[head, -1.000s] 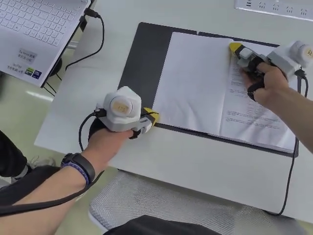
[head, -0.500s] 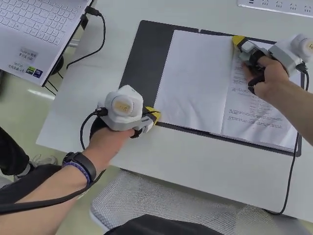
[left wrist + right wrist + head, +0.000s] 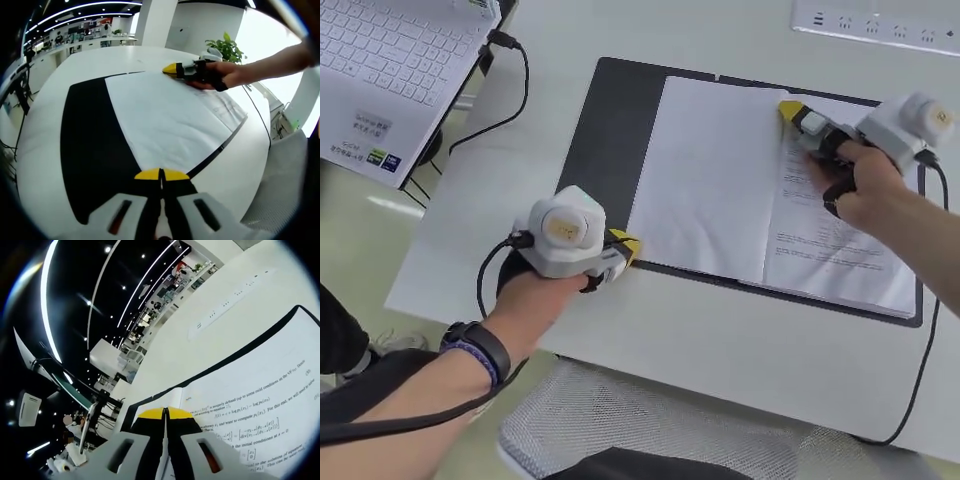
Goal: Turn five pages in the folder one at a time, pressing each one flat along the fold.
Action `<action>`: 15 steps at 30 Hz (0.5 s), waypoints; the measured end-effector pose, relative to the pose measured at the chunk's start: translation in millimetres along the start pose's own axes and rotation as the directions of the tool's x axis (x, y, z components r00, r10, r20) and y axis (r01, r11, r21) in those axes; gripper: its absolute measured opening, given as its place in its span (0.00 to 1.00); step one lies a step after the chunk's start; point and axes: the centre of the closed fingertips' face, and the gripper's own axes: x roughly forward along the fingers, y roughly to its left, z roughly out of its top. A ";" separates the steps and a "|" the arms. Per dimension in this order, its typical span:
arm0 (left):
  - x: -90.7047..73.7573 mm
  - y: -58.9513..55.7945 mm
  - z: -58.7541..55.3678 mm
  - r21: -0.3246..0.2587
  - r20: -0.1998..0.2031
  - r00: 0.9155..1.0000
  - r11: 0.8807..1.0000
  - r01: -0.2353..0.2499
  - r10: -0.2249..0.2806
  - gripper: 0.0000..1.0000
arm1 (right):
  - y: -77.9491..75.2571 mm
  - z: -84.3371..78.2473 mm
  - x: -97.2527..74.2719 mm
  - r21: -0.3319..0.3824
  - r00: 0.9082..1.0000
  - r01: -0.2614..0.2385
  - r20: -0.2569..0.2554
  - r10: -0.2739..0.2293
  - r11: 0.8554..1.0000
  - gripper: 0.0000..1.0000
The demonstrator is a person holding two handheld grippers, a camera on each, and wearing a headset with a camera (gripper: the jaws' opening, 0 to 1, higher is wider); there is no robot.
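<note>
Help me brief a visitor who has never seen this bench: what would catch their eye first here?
The open black folder in the middle of the white desk, with a blank white page left of the fold and a printed page right of it. The right gripper, yellow fingers shut, sits at the fold near the top, while the left gripper rests at the folder's near edge.

Very little moves. The folder [image 3: 605, 130] lies a shade lower and toward 9 o'clock in the head view, and that is the camera's own shift. Measured against the folder's top edge, the right tongs [image 3: 788, 108], tips together, now sit slightly farther toward 6 o'clock along the fold [image 3: 773, 200] than half a second ago.
</note>
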 end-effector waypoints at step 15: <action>0.0 0.3 -0.1 -0.014 0.007 1.000 1.000 0.000 0.000 0.00 | 29.7 -37.3 -36.6 -0.123 0.997 -0.044 -0.073 0.035 0.991 0.00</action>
